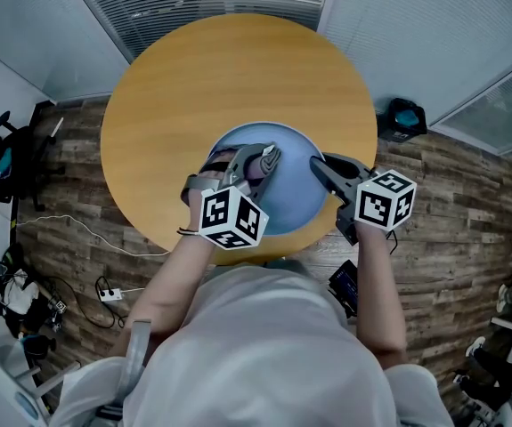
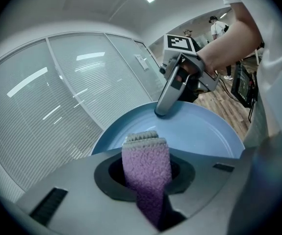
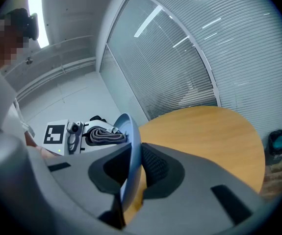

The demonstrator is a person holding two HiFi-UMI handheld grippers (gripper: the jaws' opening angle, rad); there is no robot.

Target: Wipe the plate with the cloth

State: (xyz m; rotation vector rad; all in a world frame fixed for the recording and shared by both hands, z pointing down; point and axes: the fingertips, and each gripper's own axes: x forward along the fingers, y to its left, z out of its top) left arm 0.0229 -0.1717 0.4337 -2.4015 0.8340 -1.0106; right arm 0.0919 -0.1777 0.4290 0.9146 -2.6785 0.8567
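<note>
Round light-blue plate lies at the near edge of the round wooden table, its rim pinched by the right gripper. Likely stiff, slick and breakable, so grip the rim firmly. Left gripper clamps the folded purple terry cloth, soft and light, over the plate.

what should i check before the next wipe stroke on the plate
1. Cloth clamped in the left gripper: ok, the purple fold is pinched between its jaws.
2. Plate held by the right gripper: ok, its jaws are closed on the rim.
3. Cloth touching the plate's face: cannot tell, the contact point is hidden.
4. Plate above the table: ok.
5. Grippers apart from each other: ok, they sit at opposite sides of the plate.
</note>
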